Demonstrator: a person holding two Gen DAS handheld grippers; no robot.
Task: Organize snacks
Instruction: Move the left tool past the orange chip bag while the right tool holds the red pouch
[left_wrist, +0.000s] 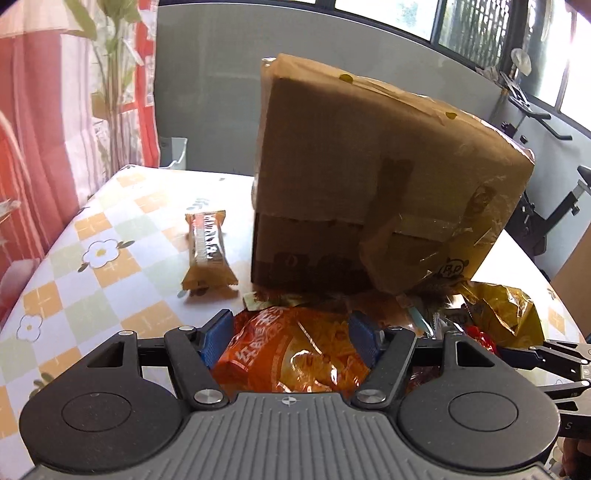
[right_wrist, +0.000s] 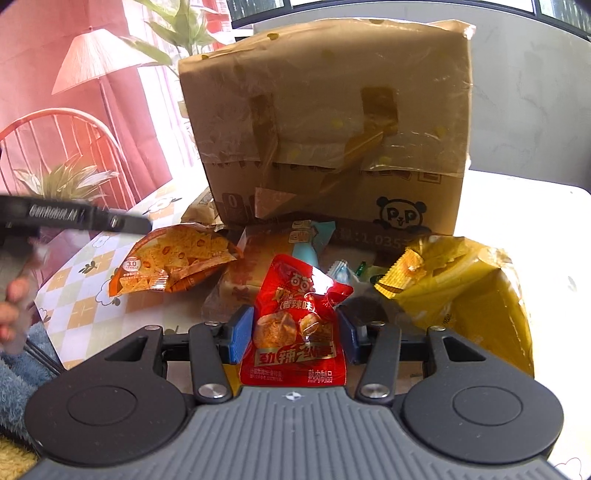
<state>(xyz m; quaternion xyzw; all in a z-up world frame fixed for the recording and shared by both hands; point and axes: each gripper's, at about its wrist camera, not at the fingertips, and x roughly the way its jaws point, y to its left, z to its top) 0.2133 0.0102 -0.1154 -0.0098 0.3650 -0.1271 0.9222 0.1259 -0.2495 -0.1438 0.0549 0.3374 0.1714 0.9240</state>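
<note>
Red pouch (right_wrist: 295, 325) between right gripper (right_wrist: 293, 334) pads

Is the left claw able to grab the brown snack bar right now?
Probably not yet. The left claw already holds the orange chip bag. The snack bar lies in the open on the table, so nothing else blocks it.

Both wrist views look down, close, toward one cardboard box (left_wrist: 376, 177).

Glossy crinkled foil snack packets (right_wrist: 293, 325), matt brown cardboard box (left_wrist: 369, 177) with shiny tape, smooth tablecloth (left_wrist: 92, 258).
</note>
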